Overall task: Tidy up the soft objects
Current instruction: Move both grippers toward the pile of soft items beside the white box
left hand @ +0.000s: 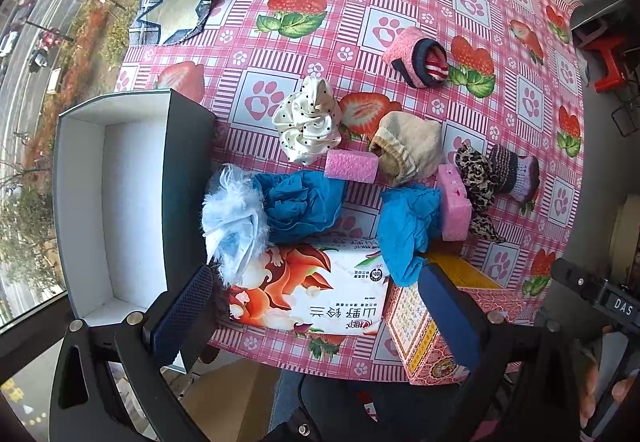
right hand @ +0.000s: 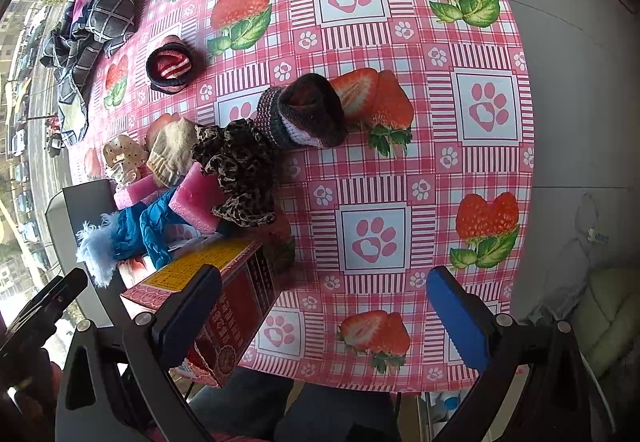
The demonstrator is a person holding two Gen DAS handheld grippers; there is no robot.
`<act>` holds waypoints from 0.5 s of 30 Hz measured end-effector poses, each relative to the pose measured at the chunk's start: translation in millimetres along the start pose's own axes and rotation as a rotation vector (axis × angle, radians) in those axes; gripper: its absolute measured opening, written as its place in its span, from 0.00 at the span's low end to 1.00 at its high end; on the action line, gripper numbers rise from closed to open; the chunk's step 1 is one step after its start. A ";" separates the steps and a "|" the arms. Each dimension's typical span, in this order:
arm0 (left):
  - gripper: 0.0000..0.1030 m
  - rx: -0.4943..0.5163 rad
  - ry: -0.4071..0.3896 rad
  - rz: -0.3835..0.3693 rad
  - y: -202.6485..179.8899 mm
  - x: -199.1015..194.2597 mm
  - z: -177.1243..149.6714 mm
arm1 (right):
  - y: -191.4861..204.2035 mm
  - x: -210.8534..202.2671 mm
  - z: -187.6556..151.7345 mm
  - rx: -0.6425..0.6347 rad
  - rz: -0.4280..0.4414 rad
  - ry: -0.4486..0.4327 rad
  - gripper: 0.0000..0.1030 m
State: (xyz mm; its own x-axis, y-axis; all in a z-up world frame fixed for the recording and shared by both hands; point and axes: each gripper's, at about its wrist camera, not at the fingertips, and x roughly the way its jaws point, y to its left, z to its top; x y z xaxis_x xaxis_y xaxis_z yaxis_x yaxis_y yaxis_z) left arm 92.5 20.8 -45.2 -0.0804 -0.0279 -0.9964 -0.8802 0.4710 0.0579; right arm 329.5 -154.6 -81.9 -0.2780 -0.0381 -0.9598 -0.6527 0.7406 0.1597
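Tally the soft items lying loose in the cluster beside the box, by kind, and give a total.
Scrunchies: 2, white polka-dot and leopard-print
Pink sponges: 2
Crumpled blue gloves: 2
Rolled socks: 3, pink, beige, knitted purple
Pale blue fluffy puff: 1
Total: 10

Scrunchies, rolled socks, blue cloths and pink sponges lie clustered beside the empty box.

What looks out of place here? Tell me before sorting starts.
The soft things are piled loosely: a blue cloth and fluffy puff drape over the tissue pack, while the open box holds nothing visible. Both tools are open.
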 end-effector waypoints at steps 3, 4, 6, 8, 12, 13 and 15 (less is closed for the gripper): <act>1.00 -0.002 0.000 0.004 1.4 0.7 2.1 | 2.8 1.1 1.8 -0.007 0.002 0.004 1.00; 1.00 -0.004 0.001 0.004 1.9 1.1 2.7 | 3.6 1.3 2.2 -0.009 0.001 0.004 1.00; 1.00 -0.008 0.003 0.003 2.6 1.6 4.1 | 4.9 1.7 3.1 -0.013 -0.001 0.005 1.00; 1.00 -0.009 0.006 0.001 3.1 2.1 4.8 | 6.5 2.3 4.1 -0.017 -0.002 0.007 1.00; 1.00 -0.010 0.004 0.002 3.3 2.6 6.6 | 8.4 3.5 5.7 -0.023 -0.007 0.010 1.00; 1.00 -0.012 0.005 0.002 3.8 3.2 7.4 | 8.7 3.6 6.5 -0.024 -0.009 0.009 1.00; 1.00 -0.019 0.011 0.000 5.3 4.4 9.9 | 8.8 4.1 7.9 -0.025 -0.013 0.009 1.00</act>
State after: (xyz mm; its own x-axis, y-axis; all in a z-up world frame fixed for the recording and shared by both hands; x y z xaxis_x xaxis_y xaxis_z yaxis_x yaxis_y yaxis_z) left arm 92.2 31.9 -49.9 -0.0852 -0.0374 -0.9957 -0.8888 0.4545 0.0590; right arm 328.2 -142.9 -86.2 -0.2752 -0.0538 -0.9599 -0.6736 0.7232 0.1526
